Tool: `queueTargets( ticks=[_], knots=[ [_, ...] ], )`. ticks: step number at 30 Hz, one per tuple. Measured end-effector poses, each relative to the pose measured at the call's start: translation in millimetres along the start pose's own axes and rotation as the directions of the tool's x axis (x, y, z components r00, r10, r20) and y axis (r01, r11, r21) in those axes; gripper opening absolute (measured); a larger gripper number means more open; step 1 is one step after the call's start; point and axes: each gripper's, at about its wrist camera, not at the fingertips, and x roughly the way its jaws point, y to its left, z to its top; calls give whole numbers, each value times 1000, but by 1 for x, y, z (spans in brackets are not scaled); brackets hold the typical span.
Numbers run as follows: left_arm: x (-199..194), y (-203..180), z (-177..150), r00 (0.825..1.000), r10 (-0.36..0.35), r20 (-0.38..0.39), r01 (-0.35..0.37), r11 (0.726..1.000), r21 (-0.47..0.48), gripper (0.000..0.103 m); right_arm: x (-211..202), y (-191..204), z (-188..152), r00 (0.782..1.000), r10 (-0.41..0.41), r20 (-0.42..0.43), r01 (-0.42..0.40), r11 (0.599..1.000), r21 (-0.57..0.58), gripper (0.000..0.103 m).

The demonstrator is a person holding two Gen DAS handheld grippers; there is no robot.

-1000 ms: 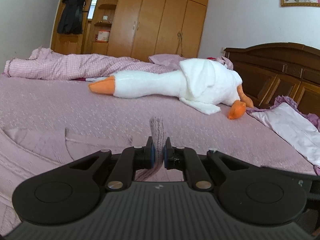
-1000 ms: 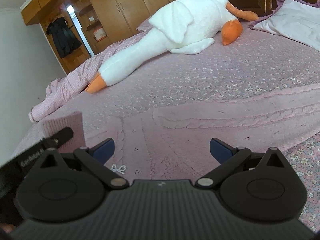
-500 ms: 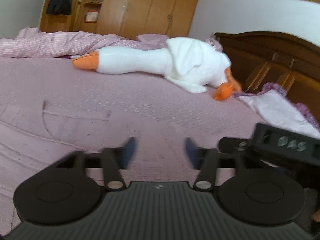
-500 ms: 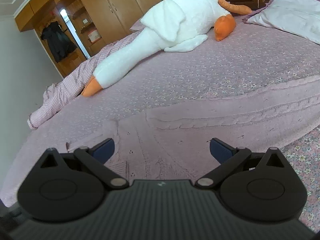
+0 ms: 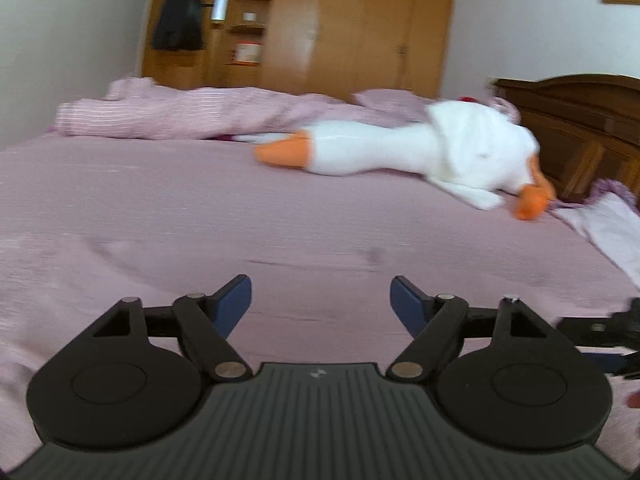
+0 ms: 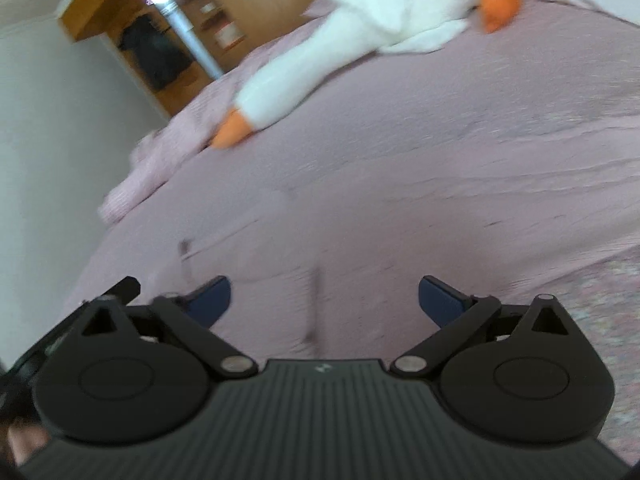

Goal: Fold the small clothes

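— What were the two tools doing?

— Both stood wide open with nothing between the fingers. The left tool [image 5: 321, 300] hung low over the pink bedspread [image 5: 160, 216], blue pads spread. The right tool [image 6: 325, 300] was spread even wider, tilted, over the near part of the bed.

— And the garment to be folded?

— A small pink knitted garment [image 6: 400, 208] lay flat on the bedspread just beyond the right tool, stretching to the right. It was almost the same colour as the cover, and the picture was blurred, so its edges were hard to trace; only faint ridges and a seam line showed. Neither tool touched it, as far as I could tell.

— Anything else on the bed?

— A white plush goose [image 5: 424, 148] with an orange beak lay across the far side, with a rumpled pink checked quilt [image 5: 180, 112] to its left. A pale pillow [image 5: 608, 228] sat at far right by the dark wooden headboard [image 5: 580, 120]. Wooden wardrobes [image 5: 360, 24] stood behind.
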Motion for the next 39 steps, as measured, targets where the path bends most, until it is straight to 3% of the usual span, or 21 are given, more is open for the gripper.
queueTargets(
  ticks=[1,2,3,4,6,7,12,19,21,26,31,35,38,39],
  knots=[
    [-2,16,1,1000,25,-5,-25,1000,3,68,2,5,-1,1000,20,-19,-21,1000,-21,75],
    [-2,34,2,999,47,-25,-47,999,-2,47,5,9,-3,998,44,-43,-46,998,-44,58],
    [-3,56,1,996,66,-53,-67,998,-19,28,7,13,-5,996,57,-62,-61,996,-63,53],
    [-4,75,0,994,82,-71,-86,995,-42,22,9,17,-7,996,59,-74,-65,995,-81,51],
    [-10,110,-5,991,106,-81,-113,990,-84,10,13,23,-12,996,36,-85,-46,992,-115,36],
    [-13,124,-7,989,117,-90,-126,987,-98,10,16,25,-14,995,16,-98,-28,991,-129,29],
    [-8,161,-33,965,162,-208,-179,981,-67,10,26,27,-25,985,-76,-154,52,986,-156,28],
    [-7,172,-30,968,142,-206,-166,981,-101,10,22,30,-30,991,-84,-104,66,984,-165,30],
    [-10,171,-17,969,121,-215,-152,979,-139,10,23,31,-31,992,-80,-100,64,987,-148,30],
    [-1,173,17,981,127,-146,-149,977,-154,10,16,42,-30,995,-77,-59,64,978,-199,30],
    [44,186,34,969,184,-163,-206,971,-124,10,20,51,-32,999,-31,-17,26,966,-259,30],
    [69,197,33,965,218,-149,-236,964,-119,10,34,49,-34,998,-28,-56,12,963,-268,30],
    [87,205,25,954,224,-200,-249,962,-110,10,45,49,-37,996,-34,-82,8,956,-295,29],
    [89,207,21,958,216,-188,-239,965,-111,10,46,49,-38,996,-37,-81,11,953,-304,29]
  ],
)
